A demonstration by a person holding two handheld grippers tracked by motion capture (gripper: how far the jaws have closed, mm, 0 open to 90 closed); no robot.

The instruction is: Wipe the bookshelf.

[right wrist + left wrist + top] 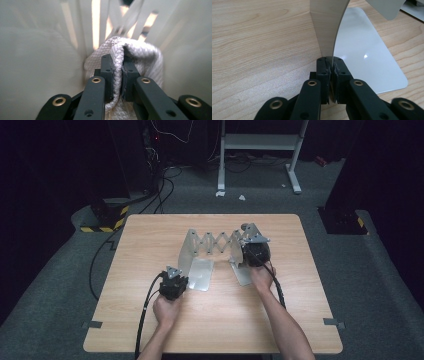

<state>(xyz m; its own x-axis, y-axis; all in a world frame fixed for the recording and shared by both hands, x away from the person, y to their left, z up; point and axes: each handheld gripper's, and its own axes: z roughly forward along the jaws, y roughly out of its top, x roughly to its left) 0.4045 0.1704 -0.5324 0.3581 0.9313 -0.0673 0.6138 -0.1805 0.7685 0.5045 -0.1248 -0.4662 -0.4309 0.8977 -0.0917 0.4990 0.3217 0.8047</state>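
left gripper clamps bookend plate | right gripper pinches white cloth

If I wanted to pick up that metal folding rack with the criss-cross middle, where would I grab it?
Probably by an end plate. On the expanding rack, each upright plate is a thin flat sheet, so a tool can close across its edge, coming in from the near side. The left tool already pinches the left plate's edge that way. The scissor slats look awkward, since they pivot.

Table brightly lit from above, surroundings dark; glare on metal plate; right gripper view's background blurred
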